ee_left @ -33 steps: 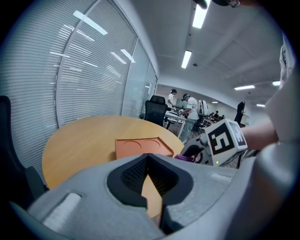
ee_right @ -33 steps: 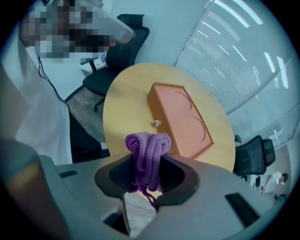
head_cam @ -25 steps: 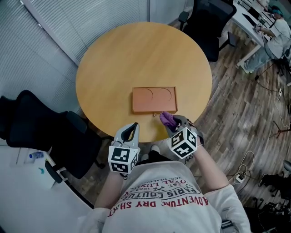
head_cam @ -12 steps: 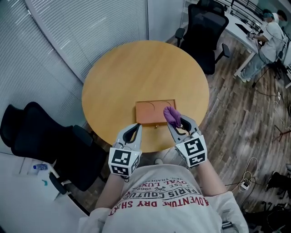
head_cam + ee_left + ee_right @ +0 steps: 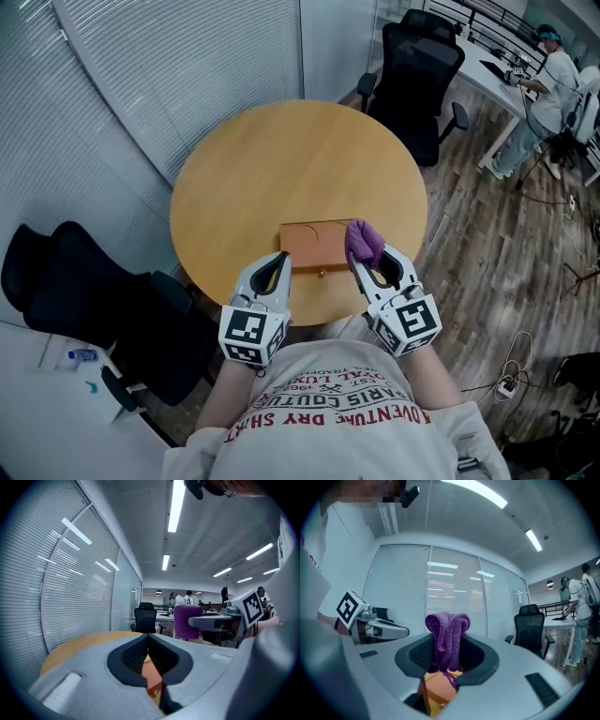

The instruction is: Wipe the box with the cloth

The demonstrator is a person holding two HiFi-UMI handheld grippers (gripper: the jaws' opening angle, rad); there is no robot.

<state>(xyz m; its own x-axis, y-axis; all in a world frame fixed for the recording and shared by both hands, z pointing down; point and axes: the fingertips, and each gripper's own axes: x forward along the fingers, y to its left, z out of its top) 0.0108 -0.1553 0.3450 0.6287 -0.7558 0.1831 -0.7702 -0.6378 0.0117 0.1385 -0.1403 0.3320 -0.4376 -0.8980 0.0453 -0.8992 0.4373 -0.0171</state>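
Note:
An orange-brown box point(image 5: 314, 246) lies flat near the front edge of the round wooden table point(image 5: 281, 169). My right gripper point(image 5: 367, 256) is shut on a bunched purple cloth point(image 5: 363, 241), held over the box's right end. In the right gripper view the cloth point(image 5: 446, 637) stands up between the jaws, with the box point(image 5: 438, 692) below it. My left gripper point(image 5: 278, 260) is shut and holds nothing, its tips at the box's near left corner. A strip of the box point(image 5: 153, 680) shows under the jaws in the left gripper view, and the cloth point(image 5: 191, 626) to the right.
Black office chairs stand beyond the table point(image 5: 418, 66) and at its left point(image 5: 66, 277). Slatted blinds point(image 5: 187, 66) line the wall behind. A white desk with a person point(image 5: 553, 75) is at the far right. Cables point(image 5: 511, 370) lie on the wooden floor.
My right gripper has carried the cloth forward from the table's front edge to over the box's right end. The left gripper has moved up to the box's near edge.

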